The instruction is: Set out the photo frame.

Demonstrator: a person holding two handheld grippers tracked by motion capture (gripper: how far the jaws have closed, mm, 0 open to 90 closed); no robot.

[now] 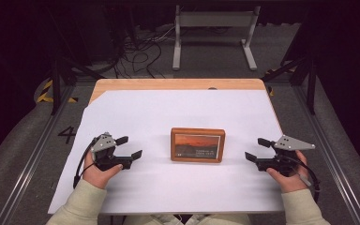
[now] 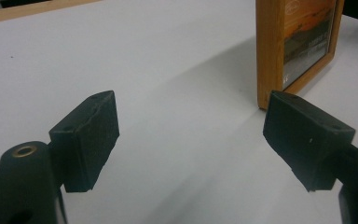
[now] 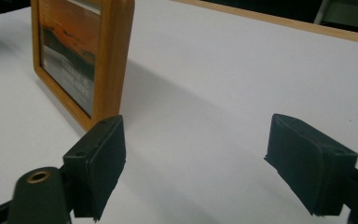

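Nearest, at the bottom of the high view: two cream sleeves, two hands, one claw in each. Left claw (image 1: 129, 146) low over the white sheet, jaws spread wide, nothing between them. Right claw (image 1: 258, 149) likewise spread, nothing between the jaws, pointing inward toward the middle of the desk. Two black jaws per claw, blocky and matte, with flat, slightly rough inner pads (image 2: 86, 140); one grey three-cornered plate on top of each, one dark cable trailing back from each.

Between the two claws, apart from both: one picture frame (image 1: 198, 145), lying on the white sheet near the middle of the desk. Rectangular, rounded corners, smooth orange-brown wood around a glossy print in sunset orange above a dark band. In the left claw view, frame (image 2: 296, 44) beyond the right-hand jaw; in the right claw view, frame (image 3: 81, 56) just past the left-hand jaw, not touched. Bare sheet on either side of the frame, and wide bare sheet ahead of it and behind it.

Under everything, one white sheet (image 1: 178, 112), smooth and matte, its far left corner cut on a slant. Beyond its far edge, a strip of pale wooden desk (image 1: 168, 84). Past that, grey floor (image 1: 206, 54), a tangle of dark cables (image 1: 140, 51), and one grey metal stand (image 1: 214, 35) with two feet.
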